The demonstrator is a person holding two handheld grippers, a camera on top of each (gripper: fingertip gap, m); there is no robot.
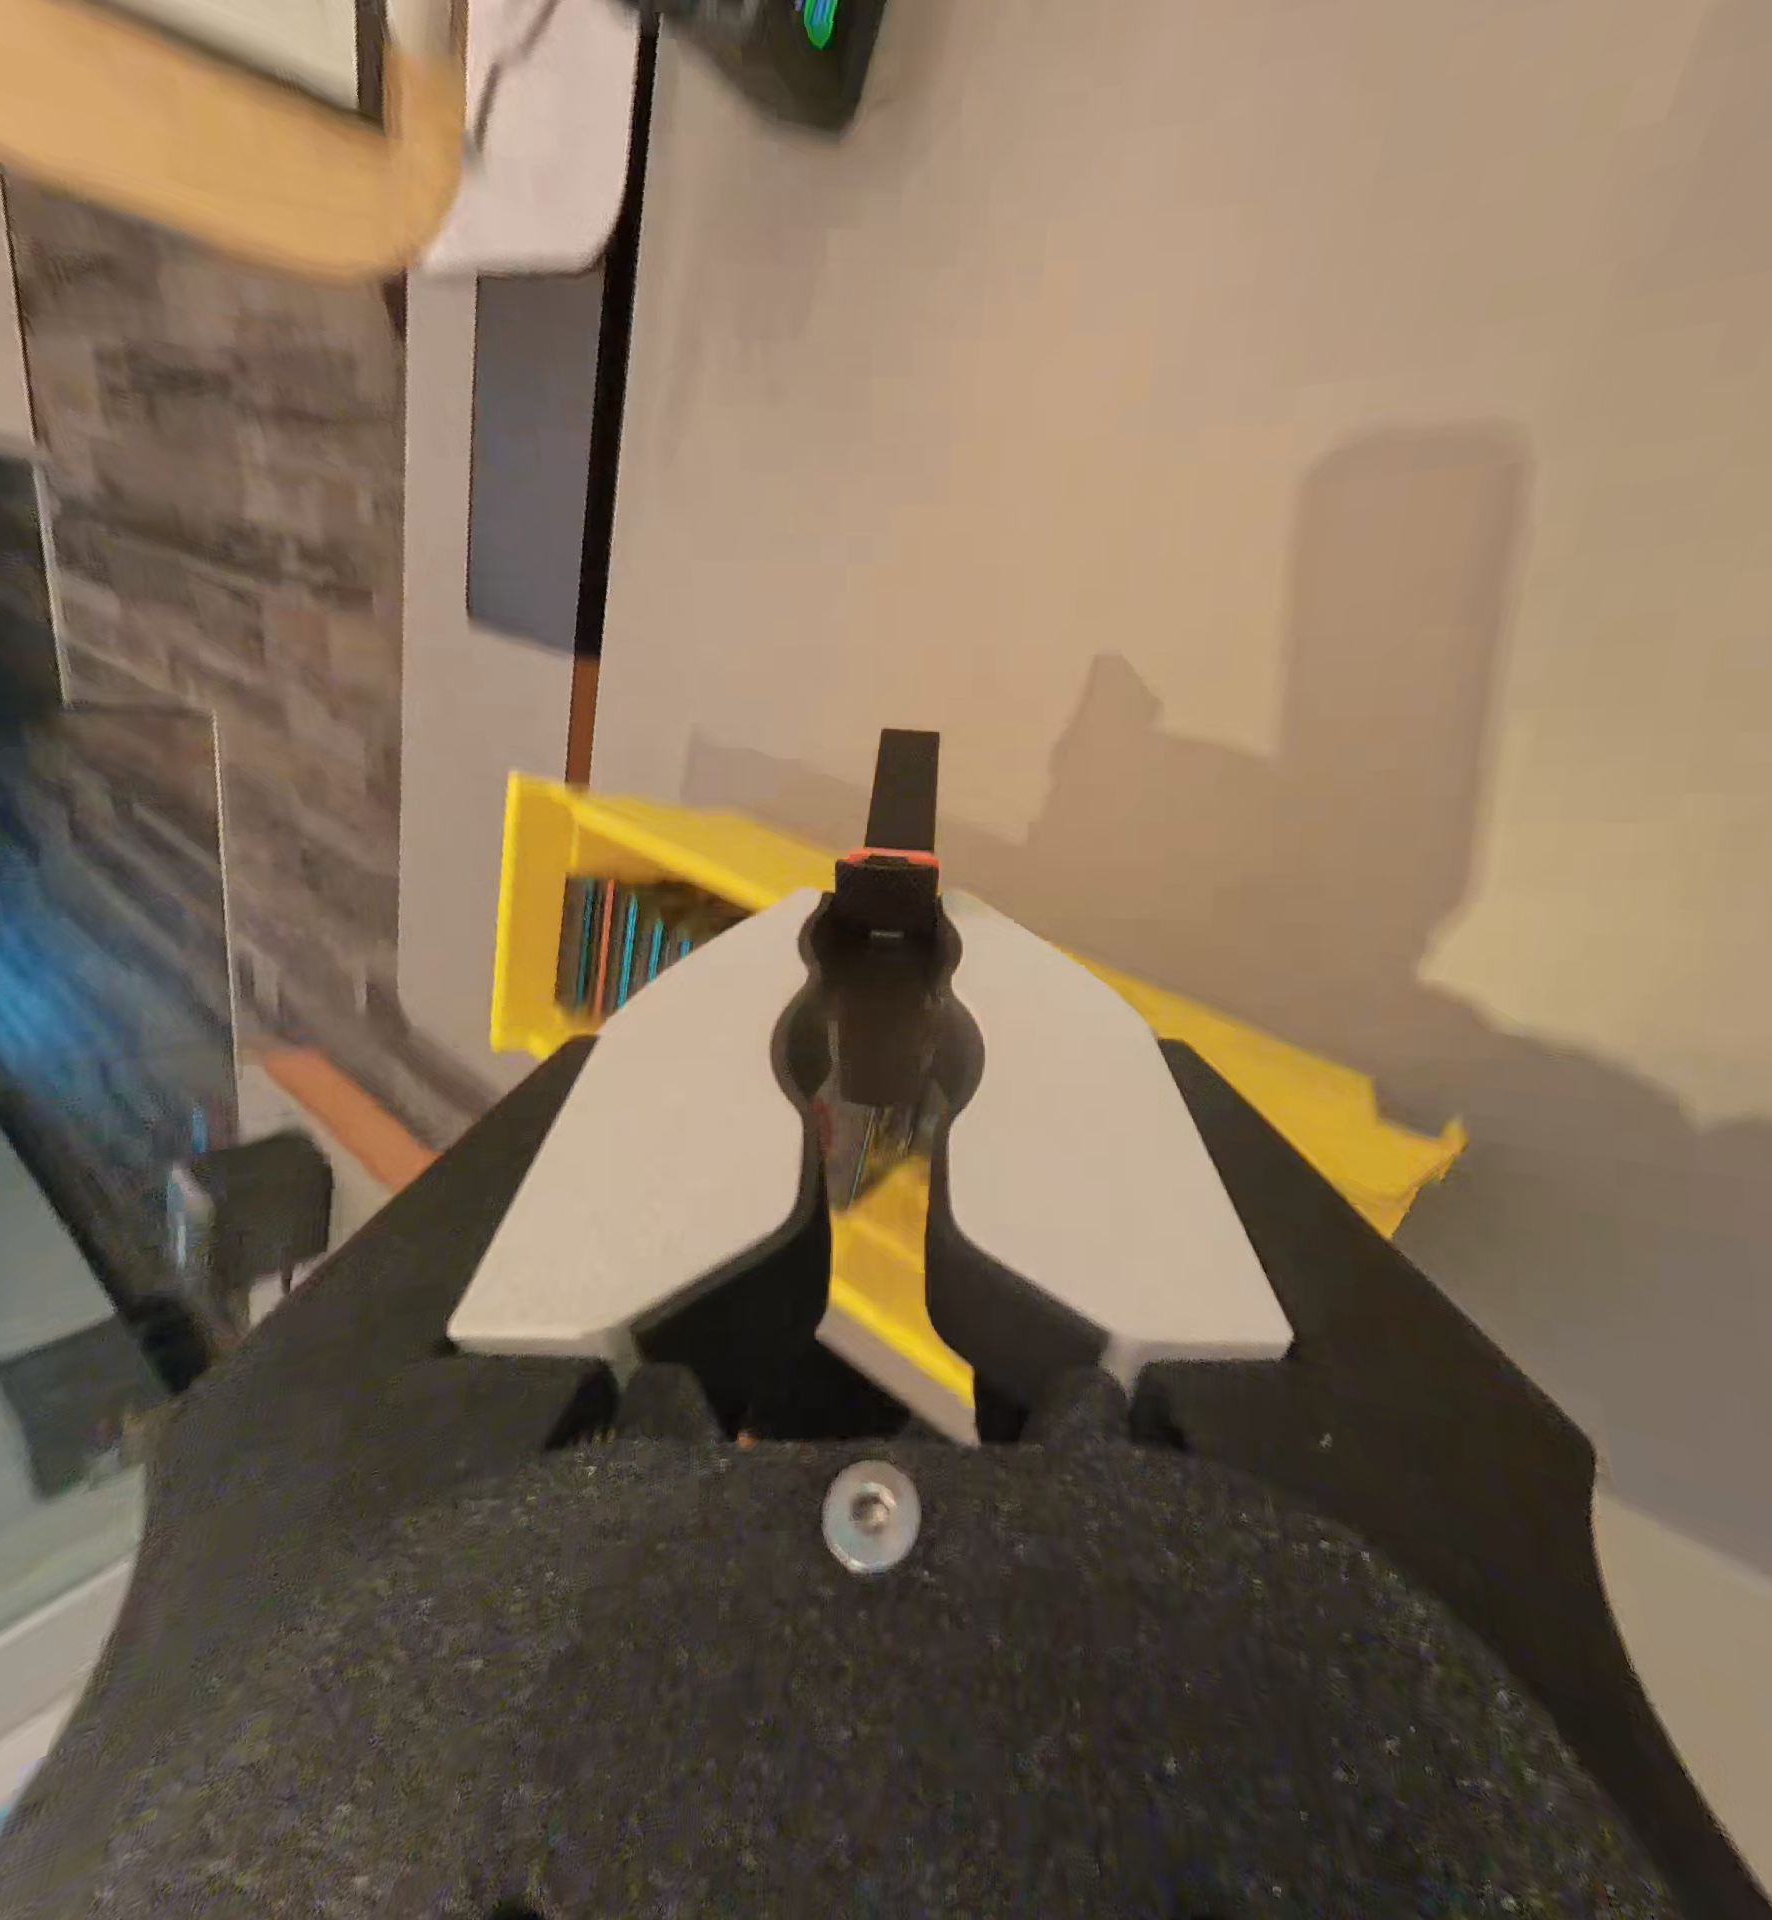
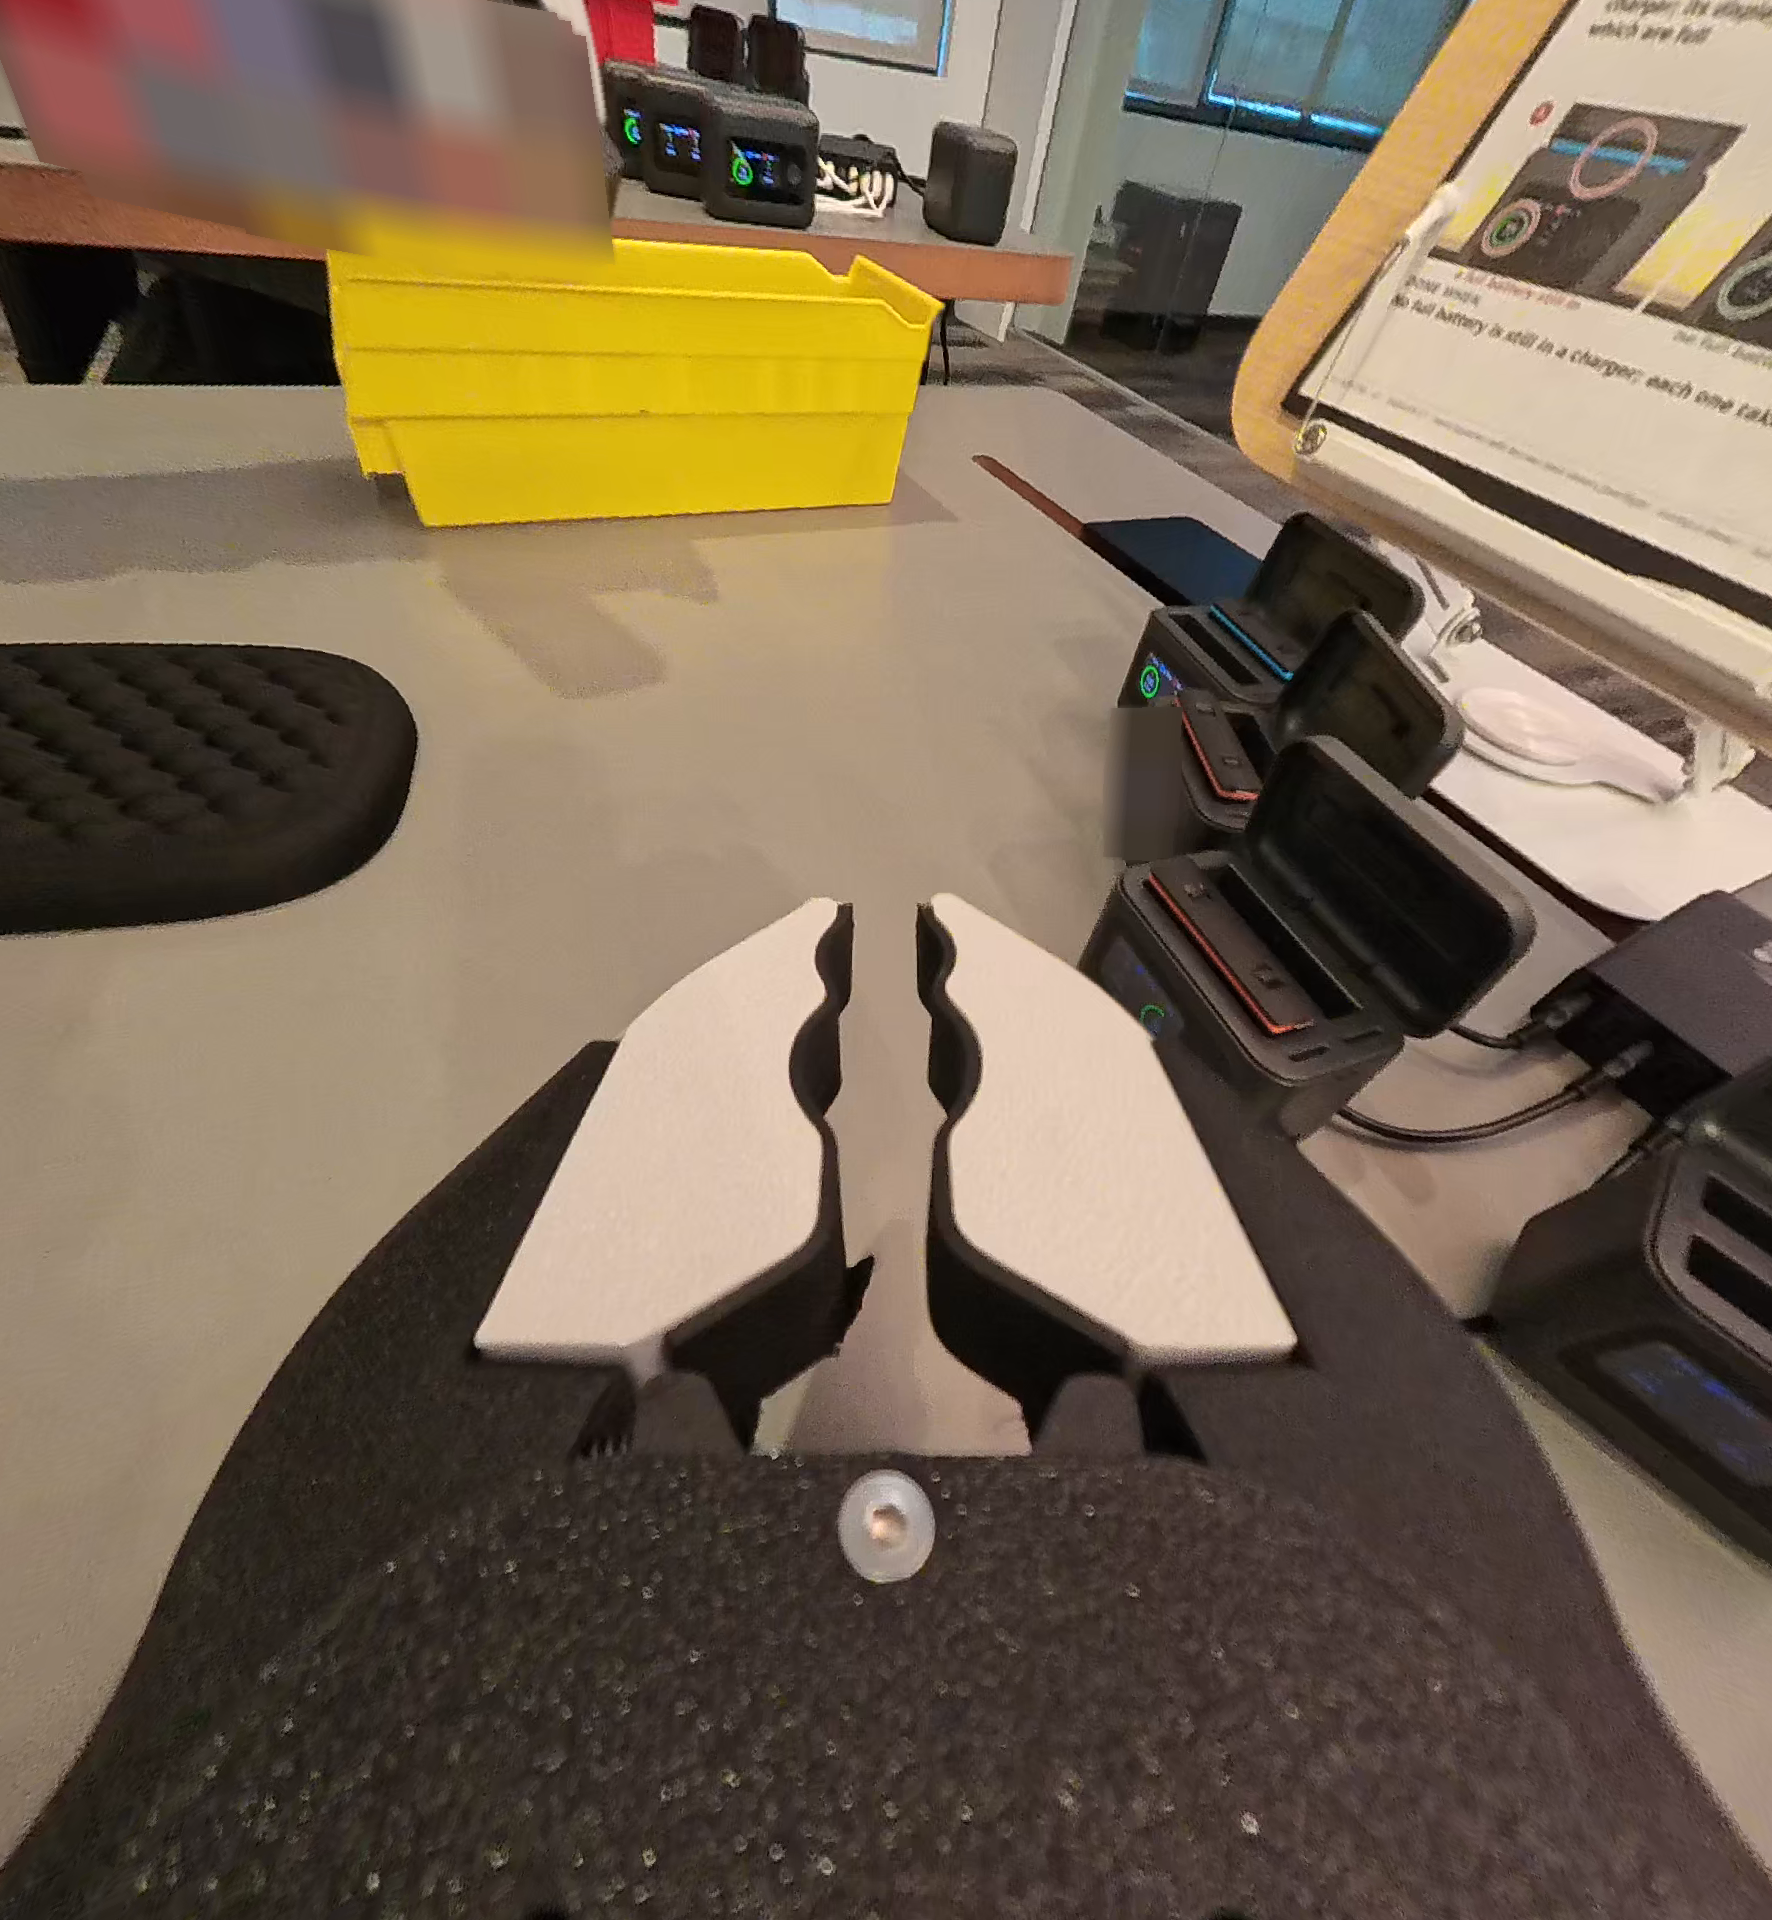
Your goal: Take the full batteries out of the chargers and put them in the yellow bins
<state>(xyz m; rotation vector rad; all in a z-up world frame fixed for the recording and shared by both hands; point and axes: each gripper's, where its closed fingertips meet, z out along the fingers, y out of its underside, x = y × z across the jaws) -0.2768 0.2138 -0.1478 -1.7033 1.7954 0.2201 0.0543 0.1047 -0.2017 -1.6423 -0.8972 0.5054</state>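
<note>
In the left wrist view my left gripper (image 1: 884,914) is shut on a black battery (image 1: 884,1039) with an orange band, held over a yellow bin (image 1: 539,914). The bin holds several batteries (image 1: 622,945) standing on edge. This view is tilted and blurred. In the right wrist view my right gripper (image 2: 884,920) is empty, its jaws a narrow gap apart, low over the grey table (image 2: 653,727). Stacked yellow bins (image 2: 633,416) stand at the far middle. Three black chargers with open lids stand to the right: near (image 2: 1266,997), middle (image 2: 1225,748), far (image 2: 1204,655). Orange-edged batteries sit in the near two.
A black textured mat (image 2: 134,769) lies at the left. Another charger (image 2: 1713,1351) and a black power hub (image 2: 1713,987) with cables sit at the right edge. A wood-framed instruction board (image 2: 1588,312) leans over the chargers. More chargers (image 2: 747,156) stand on a far table. The grippers' ends are close to 35 cm from one another. It is some 20 cm from my right tips to the charger (image 2: 1713,1351).
</note>
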